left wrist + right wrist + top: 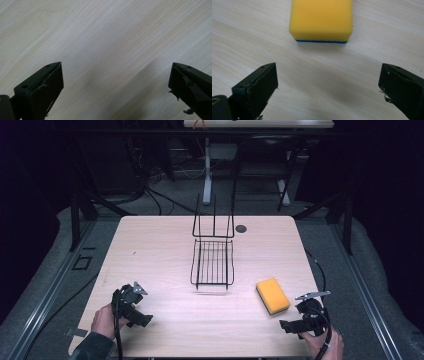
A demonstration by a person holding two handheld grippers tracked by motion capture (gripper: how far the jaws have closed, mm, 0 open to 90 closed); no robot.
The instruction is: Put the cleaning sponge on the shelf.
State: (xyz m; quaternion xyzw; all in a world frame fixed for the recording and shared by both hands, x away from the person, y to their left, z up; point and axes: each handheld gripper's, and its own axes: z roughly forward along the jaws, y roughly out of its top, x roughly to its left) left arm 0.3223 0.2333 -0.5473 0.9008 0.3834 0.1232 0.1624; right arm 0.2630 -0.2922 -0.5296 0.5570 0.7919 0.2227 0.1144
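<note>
Right now the yellow sponge (273, 296) lies flat on the pale wooden surface (165, 240), toward its near right part, with a thin blue layer showing along its bottom edge in the right gripper view (321, 18). The right hand-held gripper (291, 326) sits just beside it, toward the near edge, low over the surface; its jaws stand wide apart with nothing between them, and the sponge lies ahead of them, untouched. The hand (324, 345) that holds it comes in from the bottom right corner, with a cable trailing off past the surface's right edge. Near the middle, well apart from the sponge, stands a black wire rack (213, 262) with an upright back part. A small dark round spot (241, 228) lies just beside the rack's far right. At the near left, the left hand-held gripper (141, 319) also has its jaws spread wide over bare wood (105, 50), holding nothing.
</note>
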